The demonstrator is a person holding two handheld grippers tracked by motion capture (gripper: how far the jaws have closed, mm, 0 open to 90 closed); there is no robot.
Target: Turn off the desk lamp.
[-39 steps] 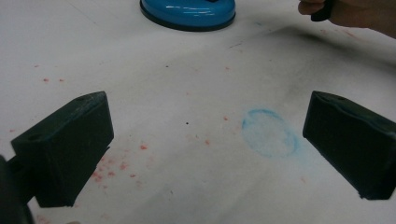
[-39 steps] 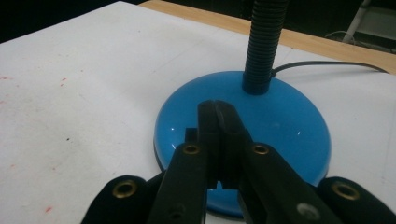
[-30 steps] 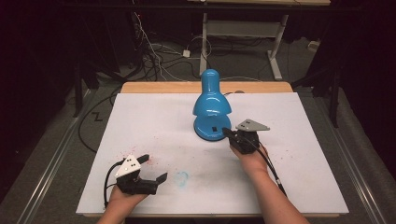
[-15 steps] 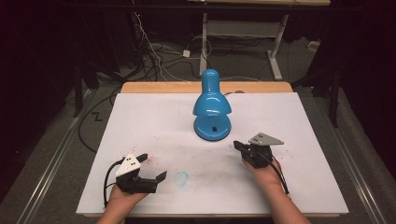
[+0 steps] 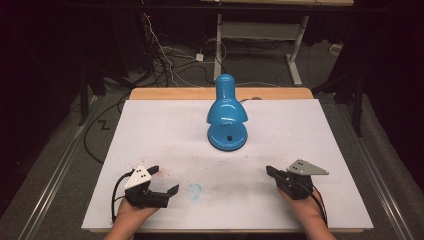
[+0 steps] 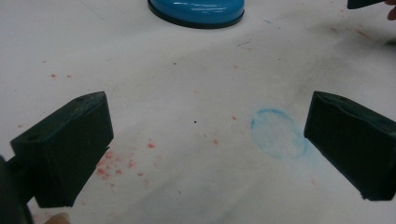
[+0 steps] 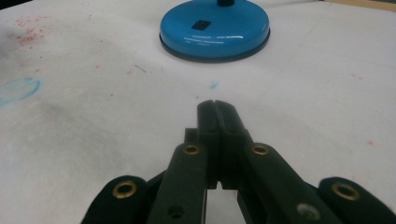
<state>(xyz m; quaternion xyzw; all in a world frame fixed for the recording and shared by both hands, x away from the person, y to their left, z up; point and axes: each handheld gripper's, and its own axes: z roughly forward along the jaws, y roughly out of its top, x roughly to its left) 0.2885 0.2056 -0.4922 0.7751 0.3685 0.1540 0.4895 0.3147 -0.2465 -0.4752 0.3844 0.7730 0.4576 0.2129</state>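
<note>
Both hands sit parked at the near edge of the white-covered worktop [image 5: 165, 125], well apart from the glossy blue desk lamp with round base [image 5: 227, 116], which stands upright at centre-far; looks like either a rest or the start of a fresh approach to it. Left tongs [image 5: 164, 181] near-left, jaws spread wide, nothing between them; right tongs [image 5: 270, 171] near-right, jaws pressed fully together, empty, aimed at the lamp base. Next move likely needs the right jaws opened before a reach forward to the lamp.

Black two-jaw grippers [image 5: 161, 180], grey triangular plates (white-dotted), brass rivets, black trailing cables
</note>
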